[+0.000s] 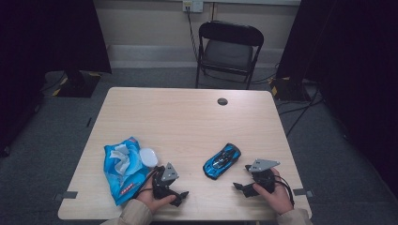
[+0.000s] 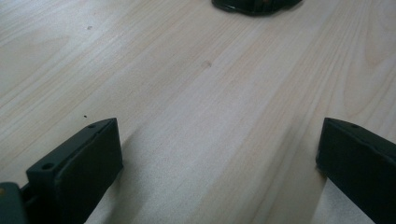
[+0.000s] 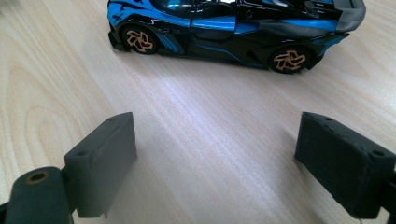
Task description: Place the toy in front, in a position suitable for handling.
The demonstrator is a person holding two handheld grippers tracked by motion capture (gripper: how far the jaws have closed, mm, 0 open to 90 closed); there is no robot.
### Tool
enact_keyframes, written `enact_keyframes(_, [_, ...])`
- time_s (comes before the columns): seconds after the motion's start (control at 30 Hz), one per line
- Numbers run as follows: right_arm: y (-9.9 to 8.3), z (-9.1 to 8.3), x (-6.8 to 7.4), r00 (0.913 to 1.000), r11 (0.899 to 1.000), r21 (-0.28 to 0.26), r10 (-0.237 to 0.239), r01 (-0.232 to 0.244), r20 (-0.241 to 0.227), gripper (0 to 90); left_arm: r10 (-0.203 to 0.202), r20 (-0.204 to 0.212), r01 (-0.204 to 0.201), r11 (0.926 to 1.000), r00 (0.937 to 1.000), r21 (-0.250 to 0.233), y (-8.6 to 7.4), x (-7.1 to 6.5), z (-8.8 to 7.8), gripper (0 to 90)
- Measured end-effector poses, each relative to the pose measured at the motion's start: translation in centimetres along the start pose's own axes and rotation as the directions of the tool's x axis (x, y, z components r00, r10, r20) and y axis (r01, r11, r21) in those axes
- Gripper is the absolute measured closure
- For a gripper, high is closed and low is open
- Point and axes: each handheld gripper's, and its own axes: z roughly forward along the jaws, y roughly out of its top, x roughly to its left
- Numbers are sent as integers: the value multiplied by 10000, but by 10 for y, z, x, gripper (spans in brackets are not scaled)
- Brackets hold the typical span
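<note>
Car [image 1: 222, 161] first: I am looking at a low blue and black toy sports car, glossy, with orange spoked wheels and a grey wing at its tail. It is sitting on all four wheels on the table [image 1: 187, 117], just ahead of my right tongs [image 1: 244, 185] and a little to their inner side, near but not touching. In the right gripper view the car [image 3: 233, 30] is lying side-on across the top, beyond the jaw tips, with bare wood between it and the pads.

Both tongs are standing wide with nothing between the jaws. My right hand [image 1: 274, 192] is holding its tongs low by the near edge. My left tongs [image 1: 171, 187] are resting low too, pointing towards the right ones, and in the left gripper view I am seeing only wood grain between the pads, with a dark shape far ahead at the top edge.

Just outside my left tongs a crumpled blue pack [image 1: 123, 168] is lying, a white lid [image 1: 148, 157] beside it.
</note>
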Motion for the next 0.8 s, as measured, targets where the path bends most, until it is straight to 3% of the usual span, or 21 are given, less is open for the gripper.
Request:
enact_keyframes(0.43, [0, 0, 0, 10000, 10000, 1, 1, -1, -1, 116, -20, -1, 20, 10000, 10000, -45, -2, 1, -3, 21])
enact_keyframes(0.5, [0, 0, 0, 10000, 10000, 0, -2, 2, -1, 116, -81, -14, 81, 10000, 10000, 6, -1, 1, -5, 50])
enact_keyframes(0.6, [0, 0, 0, 10000, 10000, 0, 0, 0, 0, 115, -275, 143, 275, 9996, 9995, -21, 1, 2, -8, 173])
enact_keyframes(0.67, [0, 0, 0, 10000, 10000, 0, -2, 2, -1, 116, -421, 323, 418, 9991, 9986, 71, 2, 2, -8, 150])
enact_keyframes(0.8, [0, 0, 0, 10000, 10000, -1, -4, 4, 0, 116, -226, 379, 218, 9995, 9990, 214, 3, 1, -10, 160])
